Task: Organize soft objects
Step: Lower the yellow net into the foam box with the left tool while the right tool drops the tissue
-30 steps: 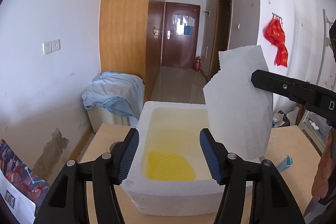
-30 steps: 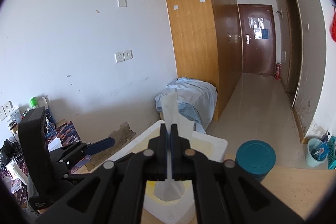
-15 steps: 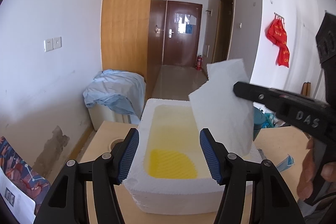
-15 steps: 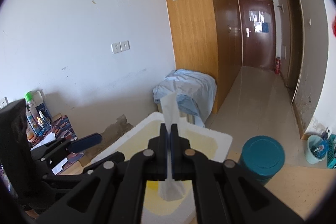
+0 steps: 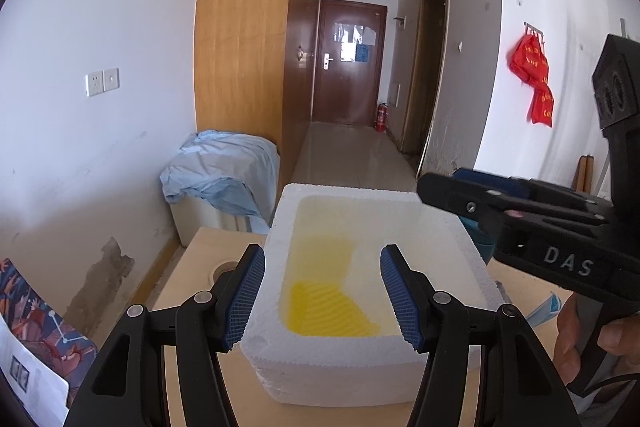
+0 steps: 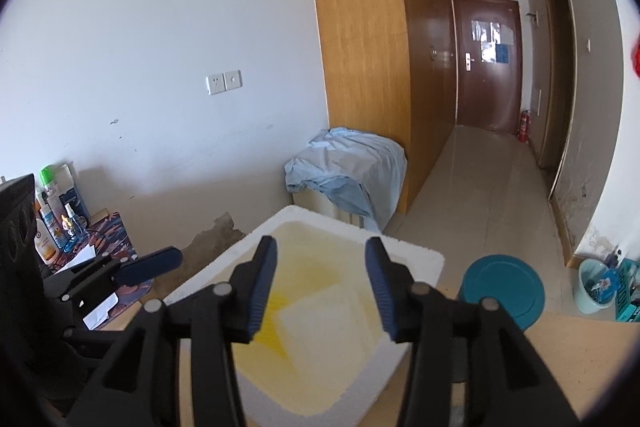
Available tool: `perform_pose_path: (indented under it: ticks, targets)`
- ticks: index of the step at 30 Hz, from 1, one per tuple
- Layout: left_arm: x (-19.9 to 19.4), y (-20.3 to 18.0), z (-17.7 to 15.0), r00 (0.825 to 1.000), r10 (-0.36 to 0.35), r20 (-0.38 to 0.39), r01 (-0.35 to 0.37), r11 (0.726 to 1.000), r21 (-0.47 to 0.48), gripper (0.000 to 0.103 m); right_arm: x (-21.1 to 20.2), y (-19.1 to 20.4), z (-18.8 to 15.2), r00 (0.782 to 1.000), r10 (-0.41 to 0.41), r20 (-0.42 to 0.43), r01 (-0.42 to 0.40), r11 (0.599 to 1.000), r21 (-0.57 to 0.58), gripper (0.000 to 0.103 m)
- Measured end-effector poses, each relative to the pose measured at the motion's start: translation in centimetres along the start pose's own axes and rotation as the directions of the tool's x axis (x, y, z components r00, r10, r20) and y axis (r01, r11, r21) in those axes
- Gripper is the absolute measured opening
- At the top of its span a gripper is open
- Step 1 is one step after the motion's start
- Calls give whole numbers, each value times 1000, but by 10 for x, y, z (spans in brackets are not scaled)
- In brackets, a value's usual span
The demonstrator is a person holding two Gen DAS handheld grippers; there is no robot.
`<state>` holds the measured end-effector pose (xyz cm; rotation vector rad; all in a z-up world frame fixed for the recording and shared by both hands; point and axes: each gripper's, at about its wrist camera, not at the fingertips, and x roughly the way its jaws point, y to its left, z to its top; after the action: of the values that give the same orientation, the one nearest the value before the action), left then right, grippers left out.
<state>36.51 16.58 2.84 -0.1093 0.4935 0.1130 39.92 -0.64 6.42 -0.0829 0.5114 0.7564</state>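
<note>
The white foam box [image 6: 404, 255] sits on the table just ahead of both grippers; the white sheet [image 6: 320, 323] lies flat inside it, below the right gripper [image 6: 320, 291], whose jaws have just opened, empty; the left gripper [image 5: 322, 291] gapes empty too.

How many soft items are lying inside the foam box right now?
2: a yellow cloth on the floor of the foam box, and a white sheet beside it, partly overlapping it. Anything underneath would be hidden.
</note>
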Motion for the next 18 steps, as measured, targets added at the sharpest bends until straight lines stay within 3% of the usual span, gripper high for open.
perform_pose_path:
  ticks: [11, 18]
  targets:
    - [-3, 2, 0, 1000, 6, 4, -6, 1000, -3, 62, -2, 0, 0, 1000, 4, -10, -4, 1000, 9, 51]
    - [-26, -3, -6, 1000, 13, 18, -13, 1000, 4, 62, -28, 6, -4, 1000, -3, 5, 3, 1000, 6, 51]
